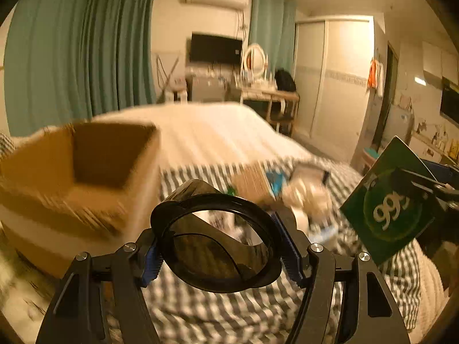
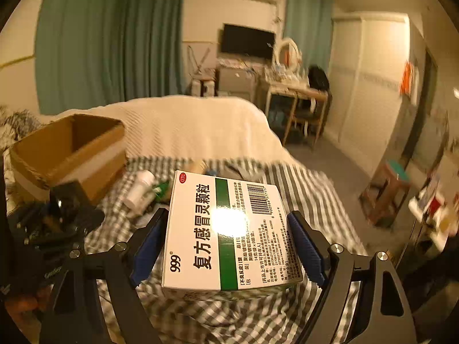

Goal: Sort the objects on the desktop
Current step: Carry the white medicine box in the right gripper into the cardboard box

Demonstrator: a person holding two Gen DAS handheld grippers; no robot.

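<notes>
Here, dark goggles (image 1: 215, 240) are clamped in the left claw (image 1: 221, 253) and a white medicine box (image 2: 226, 232) in the right claw (image 2: 226, 246), both lifted above the checked bed (image 2: 301, 189); each is best carried level over the cardboard box (image 1: 83, 166), upper left, before release.

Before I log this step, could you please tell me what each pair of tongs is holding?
Left tongs: closed on a dark round goggle-like lens.
Right tongs: closed on a white-and-green medicine box.

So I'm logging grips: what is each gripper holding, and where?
Left gripper clamps the black round sunglasses across their frame's sides; right gripper clamps the white-and-green medicine box across its long side edges.
</notes>
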